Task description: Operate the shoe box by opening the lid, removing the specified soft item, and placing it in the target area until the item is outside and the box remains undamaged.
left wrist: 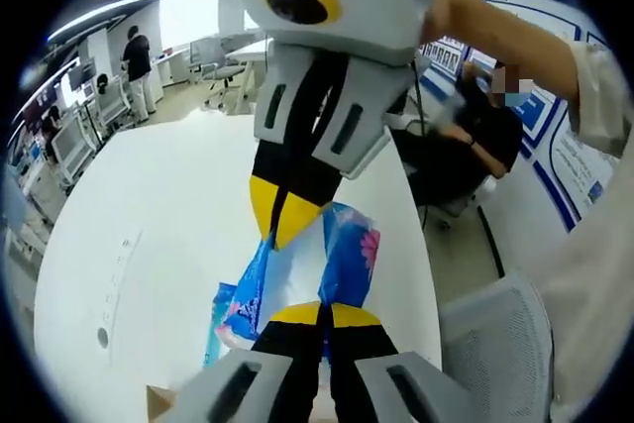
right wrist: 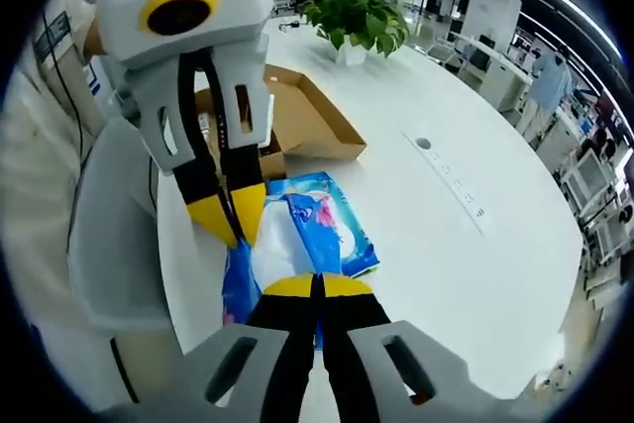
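A blue tissue pack [right wrist: 312,230] is being pinched at opposite ends by the closed left gripper [right wrist: 230,230] and right gripper [right wrist: 317,289], beyond the open shoe box [right wrist: 307,126]; tearing is being risked if pulled apart.

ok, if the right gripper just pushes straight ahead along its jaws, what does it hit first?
The right gripper is already shut on the blue tissue pack. Straight beyond the pack stands the open cardboard shoe box on the white table, though depth is hard to judge.
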`<action>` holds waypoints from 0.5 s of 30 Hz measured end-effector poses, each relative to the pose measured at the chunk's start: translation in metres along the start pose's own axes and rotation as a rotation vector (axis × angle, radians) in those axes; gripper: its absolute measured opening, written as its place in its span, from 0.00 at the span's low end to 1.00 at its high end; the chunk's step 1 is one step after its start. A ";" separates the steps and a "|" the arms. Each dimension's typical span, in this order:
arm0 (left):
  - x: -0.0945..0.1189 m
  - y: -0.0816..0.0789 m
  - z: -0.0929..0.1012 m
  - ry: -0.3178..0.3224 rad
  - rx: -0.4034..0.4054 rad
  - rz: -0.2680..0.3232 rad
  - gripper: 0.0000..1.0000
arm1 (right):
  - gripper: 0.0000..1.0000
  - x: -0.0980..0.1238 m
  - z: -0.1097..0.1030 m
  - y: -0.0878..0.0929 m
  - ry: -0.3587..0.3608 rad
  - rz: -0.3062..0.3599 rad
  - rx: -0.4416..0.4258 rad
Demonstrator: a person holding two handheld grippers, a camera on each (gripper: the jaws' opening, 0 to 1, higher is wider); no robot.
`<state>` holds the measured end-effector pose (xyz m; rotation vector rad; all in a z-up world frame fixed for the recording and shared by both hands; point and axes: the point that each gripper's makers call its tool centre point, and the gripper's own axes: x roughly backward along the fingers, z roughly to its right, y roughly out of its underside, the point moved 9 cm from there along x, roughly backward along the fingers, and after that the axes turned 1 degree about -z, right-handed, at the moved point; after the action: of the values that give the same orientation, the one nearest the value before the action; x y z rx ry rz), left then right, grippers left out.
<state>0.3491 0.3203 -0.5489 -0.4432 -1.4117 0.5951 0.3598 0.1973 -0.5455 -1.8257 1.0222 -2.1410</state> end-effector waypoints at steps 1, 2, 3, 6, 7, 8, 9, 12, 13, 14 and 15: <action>-0.002 -0.002 -0.001 0.001 0.000 0.002 0.00 | 0.00 0.001 0.003 0.002 0.004 -0.003 -0.004; -0.005 -0.004 -0.003 0.004 0.002 0.004 0.00 | 0.00 0.001 0.007 0.005 0.006 -0.008 -0.009; -0.007 -0.006 -0.004 0.006 0.004 0.006 0.00 | 0.00 0.001 0.009 0.006 0.009 -0.010 -0.010; -0.014 -0.012 -0.008 0.016 0.002 0.006 0.00 | 0.00 0.001 0.016 0.011 0.014 -0.020 -0.014; -0.017 -0.014 -0.010 0.020 0.003 0.008 0.00 | 0.00 0.000 0.019 0.013 0.016 -0.027 -0.016; -0.018 -0.015 -0.011 0.021 0.004 0.008 0.00 | 0.00 0.000 0.021 0.014 0.016 -0.030 -0.016; -0.021 -0.018 -0.013 0.025 0.004 0.009 0.00 | 0.00 0.000 0.024 0.016 0.019 -0.034 -0.017; -0.029 -0.023 -0.016 0.033 -0.001 0.006 0.00 | 0.00 0.000 0.031 0.021 0.026 -0.045 -0.019; -0.032 -0.025 -0.017 0.035 -0.005 0.005 0.00 | 0.00 0.000 0.033 0.023 0.026 -0.049 -0.021; -0.034 -0.026 -0.018 0.036 -0.005 0.006 0.00 | 0.00 0.000 0.035 0.024 0.026 -0.053 -0.021; -0.037 -0.028 -0.020 0.041 -0.002 0.008 0.00 | 0.00 0.000 0.037 0.027 0.030 -0.058 -0.022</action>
<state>0.3706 0.2761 -0.5629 -0.4602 -1.3724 0.5883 0.3860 0.1627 -0.5602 -1.8603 1.0149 -2.2056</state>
